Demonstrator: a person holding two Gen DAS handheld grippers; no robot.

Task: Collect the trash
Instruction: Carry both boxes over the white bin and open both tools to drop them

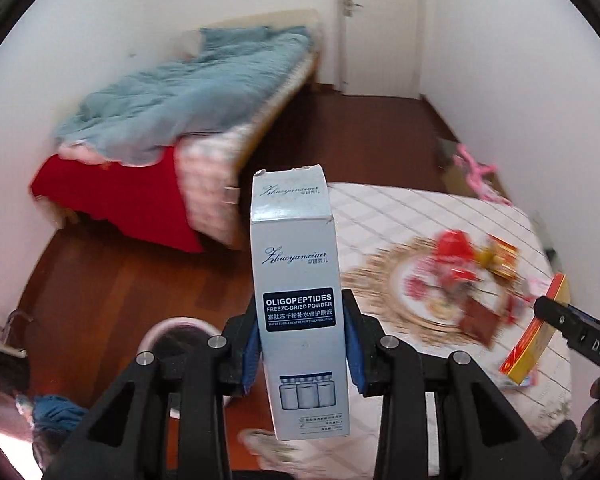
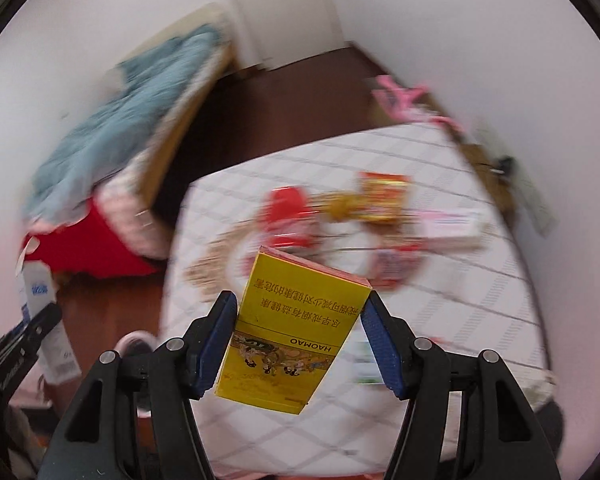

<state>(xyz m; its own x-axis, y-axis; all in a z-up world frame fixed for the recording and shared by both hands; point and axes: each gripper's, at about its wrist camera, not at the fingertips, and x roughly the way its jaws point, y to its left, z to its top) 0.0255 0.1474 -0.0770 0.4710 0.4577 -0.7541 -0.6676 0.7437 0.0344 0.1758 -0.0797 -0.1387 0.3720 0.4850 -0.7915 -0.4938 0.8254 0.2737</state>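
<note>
Left wrist view: both claws clamp boxes above the table.

Left claw squeezes a tall white box between its blue pads, upright, held off the near-left corner of the table, over the wood floor. Right claw is clamped on a tilted yellow box, raised over the table's near edge. More trash, red and gold wrappers, blurred, lies on a round mat in the middle of the table. A bed with a blue blanket stands beyond the table's left side.
</note>
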